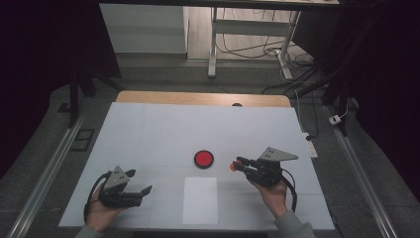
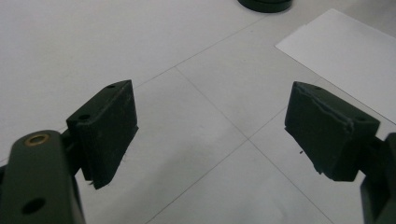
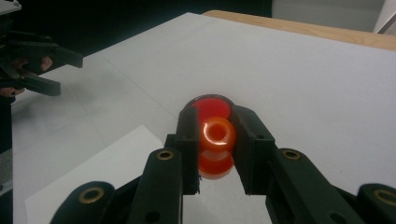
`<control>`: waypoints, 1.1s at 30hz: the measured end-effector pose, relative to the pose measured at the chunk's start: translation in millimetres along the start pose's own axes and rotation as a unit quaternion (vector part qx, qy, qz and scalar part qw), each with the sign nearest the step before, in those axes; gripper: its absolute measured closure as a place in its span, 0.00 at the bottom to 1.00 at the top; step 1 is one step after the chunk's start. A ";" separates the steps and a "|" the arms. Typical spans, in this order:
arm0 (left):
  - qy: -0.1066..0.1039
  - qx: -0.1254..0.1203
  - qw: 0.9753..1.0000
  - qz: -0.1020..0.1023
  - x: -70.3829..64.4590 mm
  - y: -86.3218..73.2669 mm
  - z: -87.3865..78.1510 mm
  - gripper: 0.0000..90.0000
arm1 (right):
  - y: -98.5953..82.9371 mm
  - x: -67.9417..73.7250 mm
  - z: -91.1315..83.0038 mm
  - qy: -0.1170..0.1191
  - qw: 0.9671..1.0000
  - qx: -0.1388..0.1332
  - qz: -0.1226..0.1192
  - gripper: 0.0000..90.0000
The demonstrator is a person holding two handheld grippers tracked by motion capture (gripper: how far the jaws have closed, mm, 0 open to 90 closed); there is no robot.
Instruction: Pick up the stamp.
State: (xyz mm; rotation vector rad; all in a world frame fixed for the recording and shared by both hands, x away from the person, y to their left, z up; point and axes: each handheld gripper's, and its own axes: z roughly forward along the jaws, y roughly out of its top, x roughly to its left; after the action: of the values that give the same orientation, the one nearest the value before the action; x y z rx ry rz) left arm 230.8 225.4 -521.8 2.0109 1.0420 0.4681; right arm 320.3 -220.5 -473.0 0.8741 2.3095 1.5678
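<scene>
Right gripper (image 3: 215, 154): held in the person's right hand (image 1: 274, 195), on the right side of the table (image 1: 148, 129); fingers (image 3: 189, 140) closed on an orange spool.
Orange spool (image 3: 215, 140): clamped between the right fingers, lifted just above the table surface; hole in its near end faces the right gripper view; seen in the high view (image 1: 233, 167) as an orange spot at the fingertips.
Red disc (image 1: 203, 158): round, dark-rimmed, lying flat near the table's middle; just beside and left of the spool in the high view; directly behind the spool in the right gripper view (image 3: 211, 106).
White sheet (image 1: 200, 200): rectangular, flat on the table near the front edge, between the two grippers.
Left gripper (image 2: 212, 126): held in the left hand (image 1: 101, 210), at the front left of the table; fingers (image 2: 109, 126) spread wide, nothing between them, bare table below.
</scene>
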 end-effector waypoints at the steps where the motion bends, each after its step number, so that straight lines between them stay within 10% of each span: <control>1: 0.000 0.000 1.000 0.000 -0.3 0.1 0.0 0.19 | 0.0 0.0 0.0 0.000 1.000 0.000 0.000 0.80; 33: 0.000 -0.003 1.000 0.001 -1.2 1.2 1.0 0.20 | 2.8 31.9 23.5 0.047 0.999 0.008 -0.020 0.80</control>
State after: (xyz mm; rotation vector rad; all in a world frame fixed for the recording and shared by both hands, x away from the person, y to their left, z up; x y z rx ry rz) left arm 231.3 223.5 -521.5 2.0077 1.0365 0.4716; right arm 307.2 -183.0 -475.4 0.7687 2.3911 1.6092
